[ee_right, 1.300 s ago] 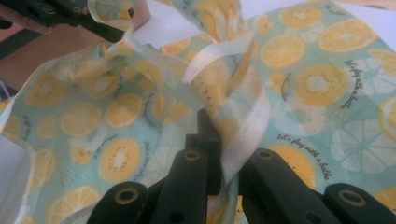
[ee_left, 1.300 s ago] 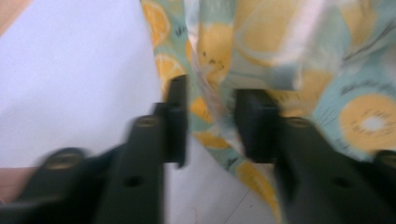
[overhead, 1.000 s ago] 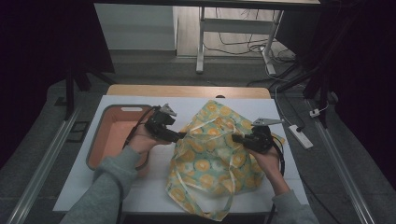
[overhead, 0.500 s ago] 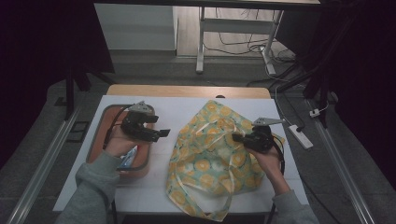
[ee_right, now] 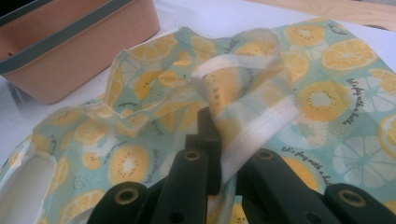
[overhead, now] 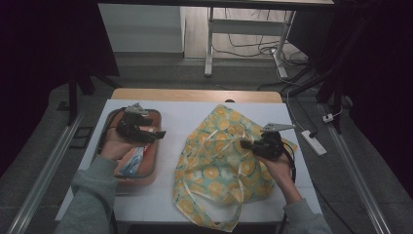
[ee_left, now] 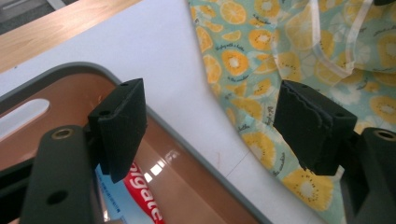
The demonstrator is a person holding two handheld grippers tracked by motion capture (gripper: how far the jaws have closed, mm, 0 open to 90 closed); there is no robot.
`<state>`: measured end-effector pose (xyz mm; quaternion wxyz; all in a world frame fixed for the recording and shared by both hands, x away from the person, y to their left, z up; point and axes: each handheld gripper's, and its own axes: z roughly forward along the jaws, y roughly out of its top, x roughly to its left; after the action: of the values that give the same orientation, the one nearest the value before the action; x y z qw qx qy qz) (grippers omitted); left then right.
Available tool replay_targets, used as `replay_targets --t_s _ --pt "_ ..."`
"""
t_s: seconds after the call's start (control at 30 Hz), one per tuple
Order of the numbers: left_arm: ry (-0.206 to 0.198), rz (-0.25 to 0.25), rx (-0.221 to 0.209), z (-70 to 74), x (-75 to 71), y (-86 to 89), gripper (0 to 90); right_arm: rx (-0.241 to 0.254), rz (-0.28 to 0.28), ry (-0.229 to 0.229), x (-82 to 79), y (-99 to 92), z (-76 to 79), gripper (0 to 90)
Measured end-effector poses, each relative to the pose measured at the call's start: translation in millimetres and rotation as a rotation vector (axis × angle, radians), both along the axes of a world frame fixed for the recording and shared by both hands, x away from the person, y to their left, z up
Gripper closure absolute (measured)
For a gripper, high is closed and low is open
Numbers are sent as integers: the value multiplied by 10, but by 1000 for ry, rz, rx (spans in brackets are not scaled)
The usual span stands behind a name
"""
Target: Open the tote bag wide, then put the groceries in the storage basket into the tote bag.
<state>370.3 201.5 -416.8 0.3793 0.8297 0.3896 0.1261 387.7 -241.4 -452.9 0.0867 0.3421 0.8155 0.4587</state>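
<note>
A tote bag (overhead: 219,161) printed with orange and kiwi slices lies crumpled on the white table, right of centre. My right gripper (overhead: 245,144) is shut on a fold of its pale-edged rim (ee_right: 243,126), lifting that edge slightly; in the right gripper view the jaws (ee_right: 218,149) pinch the cloth. My left gripper (overhead: 159,135) hovers over the brown tray (overhead: 155,115) at the left, jaws wide open and holding nothing (ee_left: 210,107). A red and blue toothpaste box (ee_left: 142,189) lies in the tray under it.
The tray's grey rim (ee_left: 187,144) runs just left of the bag's edge (ee_left: 243,121), with a strip of bare white table between them. A wooden strip (overhead: 195,95) borders the table's far side. A power strip (overhead: 314,142) lies on the floor at the right.
My left gripper has moved left, away from the bag's edge to over the tray, with its jaws still open. The right gripper and the bag have stayed put.
</note>
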Motion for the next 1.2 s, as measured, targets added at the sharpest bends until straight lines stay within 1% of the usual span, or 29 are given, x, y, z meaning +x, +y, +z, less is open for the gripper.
replay_targets --t_s 0.2,0.3,0.43,0.57,0.73,0.83,0.93,1.1,1.2 --pt "10 27 34 -40 35 70 262 -4 4 -1 4 9 -6 891" --pt "19 50 75 -80 71 109 264 -3 5 1 1 15 -5 891" --pt "40 81 117 -128 100 197 266 -5 6 6 -1 21 -11 891" --pt "84 111 145 -220 155 277 266 -8 7 7 -4 32 -13 891" --pt "150 134 182 -386 244 304 264 -10 3 11 4 24 -25 890" --pt "191 131 198 -475 280 289 261 -10 3 14 9 24 -33 890" --pt "234 135 227 -547 294 262 256 -13 2 17 11 26 -41 890" --pt "292 144 242 -665 274 246 239 -12 4 18 7 25 -39 890" --pt "337 161 247 -742 292 246 228 -13 4 17 10 25 -43 890"
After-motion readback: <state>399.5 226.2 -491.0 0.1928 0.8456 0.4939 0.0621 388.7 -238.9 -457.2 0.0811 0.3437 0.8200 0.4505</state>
